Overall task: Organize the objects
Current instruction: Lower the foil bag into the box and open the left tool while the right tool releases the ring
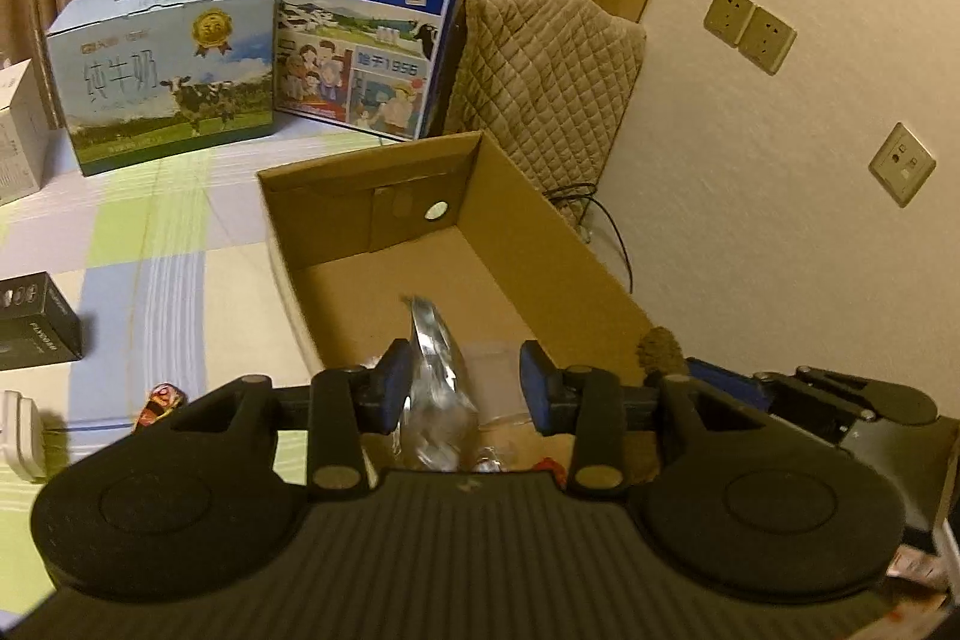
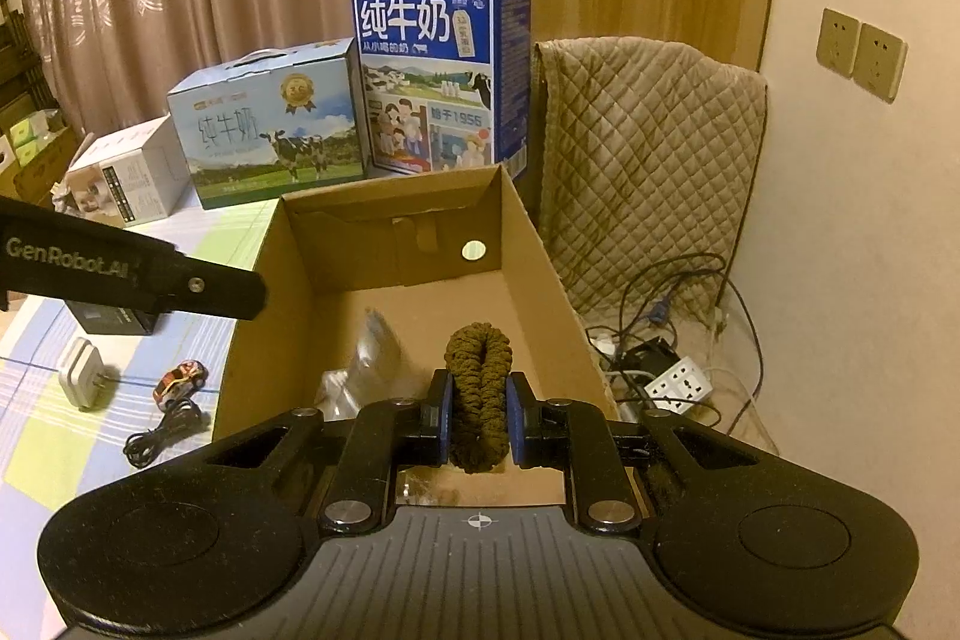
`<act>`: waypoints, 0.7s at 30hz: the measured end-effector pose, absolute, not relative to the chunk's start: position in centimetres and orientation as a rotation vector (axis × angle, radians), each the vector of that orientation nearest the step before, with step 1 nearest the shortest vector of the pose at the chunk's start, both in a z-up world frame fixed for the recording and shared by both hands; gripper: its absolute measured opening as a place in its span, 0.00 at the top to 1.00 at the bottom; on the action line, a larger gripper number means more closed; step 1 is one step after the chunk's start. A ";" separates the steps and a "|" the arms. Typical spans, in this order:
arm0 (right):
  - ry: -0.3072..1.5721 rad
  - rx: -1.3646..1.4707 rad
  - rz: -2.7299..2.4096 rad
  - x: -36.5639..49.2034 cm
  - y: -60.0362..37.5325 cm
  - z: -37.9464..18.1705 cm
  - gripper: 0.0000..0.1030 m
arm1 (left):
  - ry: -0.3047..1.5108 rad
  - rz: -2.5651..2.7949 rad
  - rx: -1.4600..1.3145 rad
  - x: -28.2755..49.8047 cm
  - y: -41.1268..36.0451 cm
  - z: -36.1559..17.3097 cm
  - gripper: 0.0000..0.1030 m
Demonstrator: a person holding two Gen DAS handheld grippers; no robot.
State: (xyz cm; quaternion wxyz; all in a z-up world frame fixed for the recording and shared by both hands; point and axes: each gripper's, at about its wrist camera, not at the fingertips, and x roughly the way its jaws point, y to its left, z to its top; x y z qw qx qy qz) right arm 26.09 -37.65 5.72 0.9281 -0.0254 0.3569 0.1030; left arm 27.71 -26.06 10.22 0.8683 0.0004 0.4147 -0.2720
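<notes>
Right wrist view, "GenRobot.AI" on left gripper [image 2: 180, 280] — blue carton [image 2: 438, 82] "纯牛奶"

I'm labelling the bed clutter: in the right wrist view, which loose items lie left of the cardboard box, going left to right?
White charger plug → black coiled cable → toy car, the last one lying nearest the cardboard box.
</notes>
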 end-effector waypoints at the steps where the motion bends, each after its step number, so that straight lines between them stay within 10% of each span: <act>1: 0.733 -0.052 0.210 26.1 -37.7 5.6 0.86 | 0.871 -0.566 -0.002 27.7 -25.8 10.1 0.68; 21: 0.731 -0.051 0.223 25.4 -36.7 6.1 0.86 | 0.877 -0.558 0.006 26.6 -24.0 10.1 0.68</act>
